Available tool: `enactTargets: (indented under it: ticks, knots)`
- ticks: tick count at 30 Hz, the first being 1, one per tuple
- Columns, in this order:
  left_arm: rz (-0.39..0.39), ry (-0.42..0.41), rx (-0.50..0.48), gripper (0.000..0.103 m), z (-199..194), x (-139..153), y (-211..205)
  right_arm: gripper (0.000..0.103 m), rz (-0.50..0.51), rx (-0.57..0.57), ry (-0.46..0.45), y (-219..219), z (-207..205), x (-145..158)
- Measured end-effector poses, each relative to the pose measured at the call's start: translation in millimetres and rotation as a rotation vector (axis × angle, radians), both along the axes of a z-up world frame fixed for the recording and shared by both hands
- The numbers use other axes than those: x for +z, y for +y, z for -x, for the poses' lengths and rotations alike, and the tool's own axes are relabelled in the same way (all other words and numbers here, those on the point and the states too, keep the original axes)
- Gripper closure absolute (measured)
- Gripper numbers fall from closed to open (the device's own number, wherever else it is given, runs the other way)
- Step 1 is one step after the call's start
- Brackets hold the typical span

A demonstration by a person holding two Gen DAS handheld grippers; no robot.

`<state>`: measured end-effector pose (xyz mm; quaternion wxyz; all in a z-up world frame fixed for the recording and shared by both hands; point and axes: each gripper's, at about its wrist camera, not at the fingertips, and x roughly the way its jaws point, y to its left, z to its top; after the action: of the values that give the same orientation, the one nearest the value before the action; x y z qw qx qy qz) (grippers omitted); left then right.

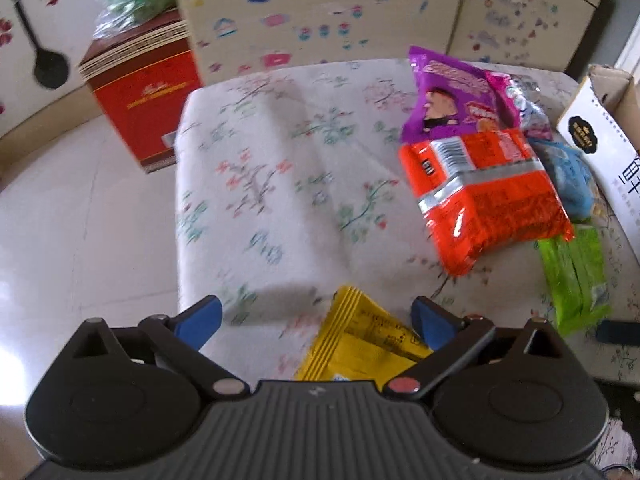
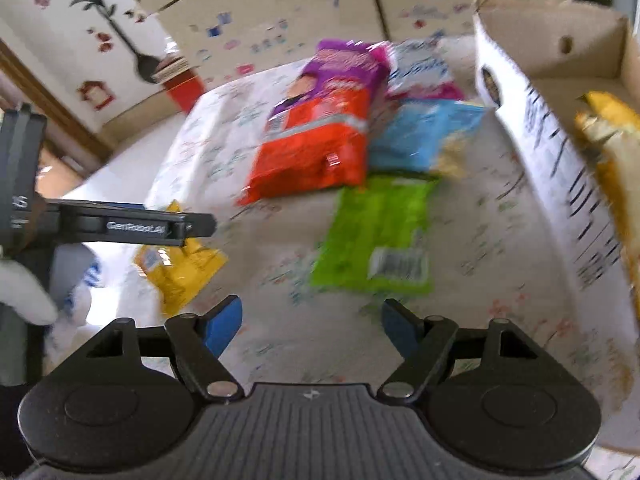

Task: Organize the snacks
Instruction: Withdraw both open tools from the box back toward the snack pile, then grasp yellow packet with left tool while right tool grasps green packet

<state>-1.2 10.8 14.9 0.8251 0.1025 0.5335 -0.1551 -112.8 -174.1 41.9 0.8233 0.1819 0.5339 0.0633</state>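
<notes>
The left tongs (image 1: pixel 316 320) are wide open and hold nothing over the yellow bag (image 1: pixel 360 348), which looks light and crinkly, so pinch its flat edge.

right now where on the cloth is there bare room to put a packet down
Bare cloth spans the left half, from the orange packet to the edge by the red box. A smaller patch lies between yellow packet and green packet. Crowded by the cardboard box.

Both cameras sit behind their tongs, look steeply down, close to the table (image 1: pixel 260 184). Both views share the orange packet (image 1: pixel 488 196) ahead.
</notes>
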Motion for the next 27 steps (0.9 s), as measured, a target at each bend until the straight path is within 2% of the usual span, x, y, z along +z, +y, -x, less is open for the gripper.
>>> enactTargets:
  ticks: [5,8,11,13,17,19,22,25,27]
  knots:
    - [0.080,-0.040,0.095,0.004,11.7,21.2,18.9,0.021,0.038,-0.061,-0.062,-13.7,9.8,13.9]
    - [0.109,-0.041,0.164,0.004,16.8,29.1,26.3,0.021,0.051,-0.152,-0.049,-23.1,7.6,7.7]
    - [0.194,0.005,0.246,0.004,20.0,29.6,33.9,0.021,0.048,-0.191,-0.034,-23.7,3.3,0.2]
    - [0.234,0.053,0.250,0.004,22.4,25.2,32.8,0.021,0.065,-0.192,-0.040,-19.4,1.1,-0.4]
    - [0.187,0.069,0.223,0.004,33.5,15.8,25.8,0.021,0.097,-0.193,-0.032,-13.4,-3.8,-3.4]
    - [0.175,0.063,0.243,0.004,38.9,13.9,25.5,0.021,0.124,-0.194,-0.028,-11.0,-7.4,-5.0]
    - [0.192,0.061,0.301,0.004,44.5,16.0,26.9,0.021,0.137,-0.204,-0.026,-12.3,-8.7,-6.2]
    - [0.239,0.073,0.326,0.003,44.7,17.4,22.2,0.021,0.140,-0.211,-0.030,-13.3,-10.7,-7.1]
    - [0.235,0.072,0.335,0.003,42.9,16.0,17.1,0.021,0.153,-0.206,-0.035,-13.1,-11.0,-7.4]
